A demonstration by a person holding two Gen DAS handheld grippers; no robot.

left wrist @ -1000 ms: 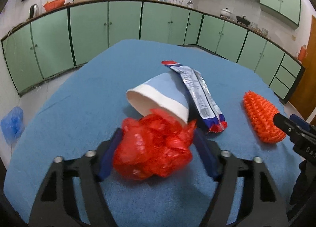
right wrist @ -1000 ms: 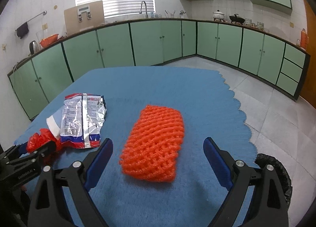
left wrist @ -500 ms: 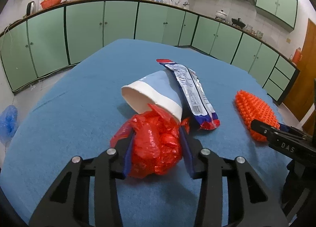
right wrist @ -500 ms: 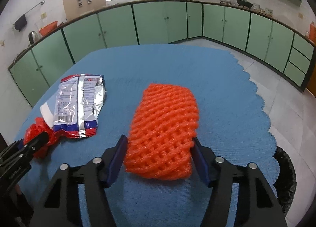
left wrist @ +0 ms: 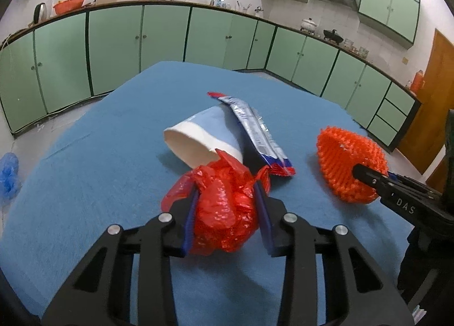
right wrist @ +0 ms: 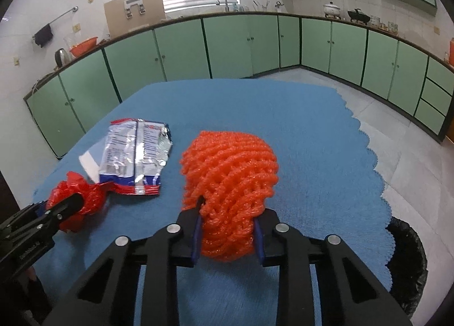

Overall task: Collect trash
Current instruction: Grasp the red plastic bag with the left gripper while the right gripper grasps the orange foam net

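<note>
Blue cloth-covered table [right wrist: 298, 133], scalloped along its right hem, filling both views; bare and roomy across the far half and the near right corner. Beyond the scalloped edge, pale tiled floor [right wrist: 397, 116], open as far as the long curved run of green kitchen cabinets [right wrist: 241, 42]. Just off the table's near right edge, low down, the rim of a black-lined waste bin [right wrist: 408, 258], partly cut off by the frame.

On the cloth, toward the right: orange foam-mesh fruit sleeve [right wrist: 229, 192], bunched up into a rounded hump, clamped at its near end by the right gripper [right wrist: 227, 229], jaws closing, blue pads pressed into the mesh on both sides. Clear cloth beyond it and to its right, out to the hem.

Left of that, well apart: white and pale-blue paper cup [left wrist: 204, 139] lying on its side, mouth toward the left. Along its right flank, touching it, a flattened silver snack wrapper with red and blue ends [right wrist: 136, 156].

Just in front of the cup's mouth: crumpled red plastic bag [left wrist: 224, 209], squeezed between the blue pads of the left gripper [left wrist: 227, 212], jaws closing on it. Open cloth to the left of the bag, out to the table's left edge.
</note>
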